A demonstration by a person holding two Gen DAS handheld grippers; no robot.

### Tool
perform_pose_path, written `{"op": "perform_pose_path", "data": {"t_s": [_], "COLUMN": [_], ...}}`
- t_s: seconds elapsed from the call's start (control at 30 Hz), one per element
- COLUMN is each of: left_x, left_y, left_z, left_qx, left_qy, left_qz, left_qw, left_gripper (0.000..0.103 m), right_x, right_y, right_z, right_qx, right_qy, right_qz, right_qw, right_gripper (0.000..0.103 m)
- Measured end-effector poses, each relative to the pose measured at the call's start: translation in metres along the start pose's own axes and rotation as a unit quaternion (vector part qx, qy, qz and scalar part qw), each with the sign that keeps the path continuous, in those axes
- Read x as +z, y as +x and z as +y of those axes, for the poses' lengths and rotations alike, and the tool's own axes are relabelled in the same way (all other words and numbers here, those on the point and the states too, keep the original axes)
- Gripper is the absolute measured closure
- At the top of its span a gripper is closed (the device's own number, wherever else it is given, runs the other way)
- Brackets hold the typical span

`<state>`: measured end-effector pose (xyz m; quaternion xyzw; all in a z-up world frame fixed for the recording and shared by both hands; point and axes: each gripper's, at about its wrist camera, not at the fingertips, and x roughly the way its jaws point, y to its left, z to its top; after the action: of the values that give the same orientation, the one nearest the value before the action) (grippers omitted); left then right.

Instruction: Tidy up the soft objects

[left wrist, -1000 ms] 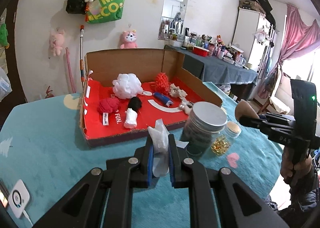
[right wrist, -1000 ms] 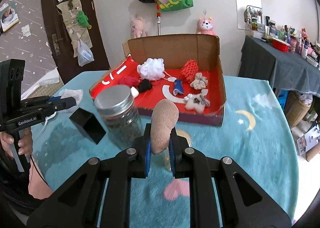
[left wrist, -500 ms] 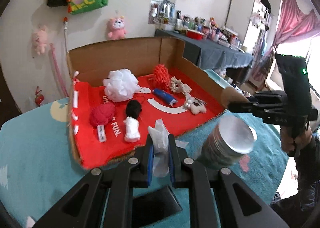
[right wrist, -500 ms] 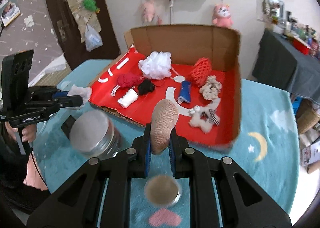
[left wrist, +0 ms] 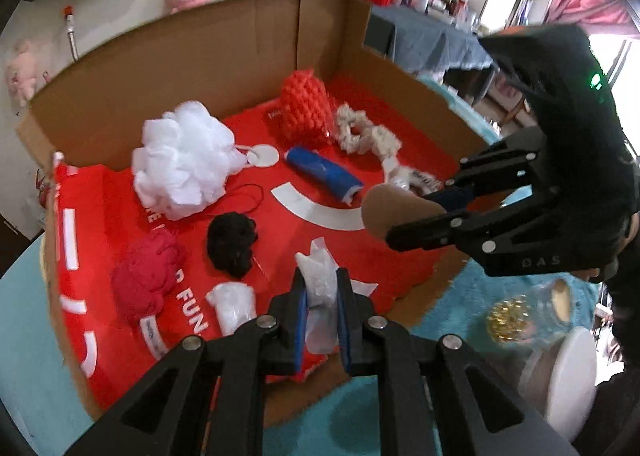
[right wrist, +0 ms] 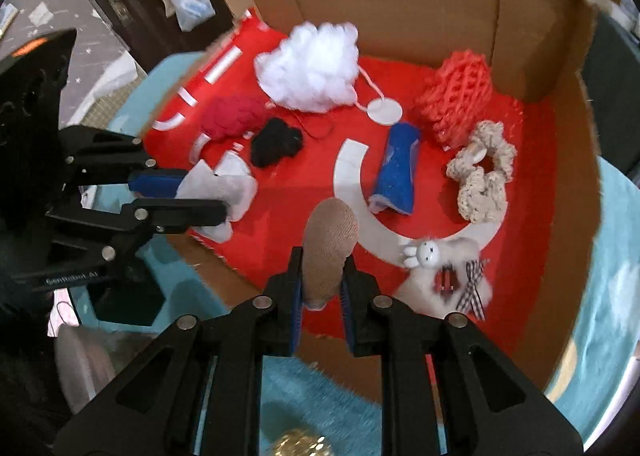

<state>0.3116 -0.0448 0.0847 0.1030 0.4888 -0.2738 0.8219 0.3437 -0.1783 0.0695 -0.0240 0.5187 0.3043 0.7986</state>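
Observation:
A cardboard box (left wrist: 224,44) with a red lining (right wrist: 532,216) holds several soft things: a white mesh puff (left wrist: 180,164), a red knit ball (left wrist: 146,282), a black tuft (left wrist: 232,242), an orange knit piece (left wrist: 306,108) and a blue roll (left wrist: 324,172). My left gripper (left wrist: 320,300) is shut on a white tissue wad (left wrist: 318,276) over the box's front edge. My right gripper (right wrist: 322,288) is shut on a tan soft pad (right wrist: 328,244) over the box's front part. A white bunny toy (right wrist: 440,256) lies right of it.
A teal tablecloth (left wrist: 460,296) surrounds the box. A small glass jar (left wrist: 520,312) of gold bits and a metal-lidded jar (left wrist: 568,376) stand right of the box. A black block (right wrist: 124,296) sits at its left front corner.
Both grippers have moved forward over the box's front edge, each still holding its item. The jars have slid out to the side of both views.

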Motion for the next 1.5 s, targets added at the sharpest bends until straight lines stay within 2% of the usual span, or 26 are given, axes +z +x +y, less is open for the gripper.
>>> {"op": "perform_pose_path", "data": {"t_s": [0.27,0.37,0.5,0.57,0.6,0.63,0.7,0.77,0.93,1.1,1.27,1.37,1.5], "left_x": [0.008,0.008,0.008,0.009,0.008,0.008,0.009,0.009,0.005,0.0,-0.009,-0.015,-0.022], "left_y": [0.031,0.033,0.033,0.035,0.035,0.035,0.036,0.033,0.012,-0.011,-0.028,-0.031,-0.031], "left_z": [0.007,0.009,0.008,0.008,0.008,0.008,0.007,0.007,0.011,0.014,0.016,0.018,0.021], "left_qx": [0.013,0.005,0.013,0.019,0.021,0.022,0.024,0.025,0.04,0.076,0.112,0.133,0.136], "left_qy": [-0.003,-0.008,-0.007,-0.009,-0.01,-0.009,-0.01,-0.014,-0.036,-0.068,-0.094,-0.112,-0.144], "left_qz": [0.044,0.049,0.05,0.053,0.054,0.054,0.052,0.049,0.025,-0.008,-0.035,-0.045,-0.05], "left_qw": [0.9989,0.9988,0.9986,0.9984,0.9983,0.9982,0.9983,0.9984,0.9983,0.9947,0.9887,0.9837,0.9788], "left_gripper": [0.089,0.089,0.076,0.071,0.069,0.065,0.059,0.055,0.038,0.011,0.004,0.003,0.003], "right_x": [0.009,0.01,0.01,0.013,0.013,0.013,0.013,0.013,0.012,0.005,-0.009,-0.016,-0.025], "right_y": [0.017,0.021,0.026,0.028,0.028,0.026,0.022,0.017,-0.004,-0.025,-0.031,-0.027,-0.023], "right_z": [-0.009,-0.009,-0.006,-0.002,0.0,0.001,0.003,0.005,0.002,-0.004,-0.003,0.001,0.0], "right_qx": [-0.003,-0.008,-0.014,-0.027,-0.03,-0.031,-0.037,-0.046,-0.066,-0.085,-0.121,-0.152,-0.165], "right_qy": [0.013,0.011,0.007,0.001,-0.002,-0.003,-0.007,-0.007,0.016,0.064,0.099,0.114,0.135], "right_qz": [0.036,0.044,0.053,0.054,0.054,0.051,0.041,0.035,0.011,-0.008,-0.018,-0.019,-0.017], "right_qw": [0.999,0.999,0.998,0.998,0.998,0.998,0.998,0.998,0.998,0.994,0.987,0.982,0.977], "right_gripper": [0.086,0.086,0.083,0.079,0.071,0.055,0.038,0.038,0.038,0.032,0.029,0.029,0.029]}}
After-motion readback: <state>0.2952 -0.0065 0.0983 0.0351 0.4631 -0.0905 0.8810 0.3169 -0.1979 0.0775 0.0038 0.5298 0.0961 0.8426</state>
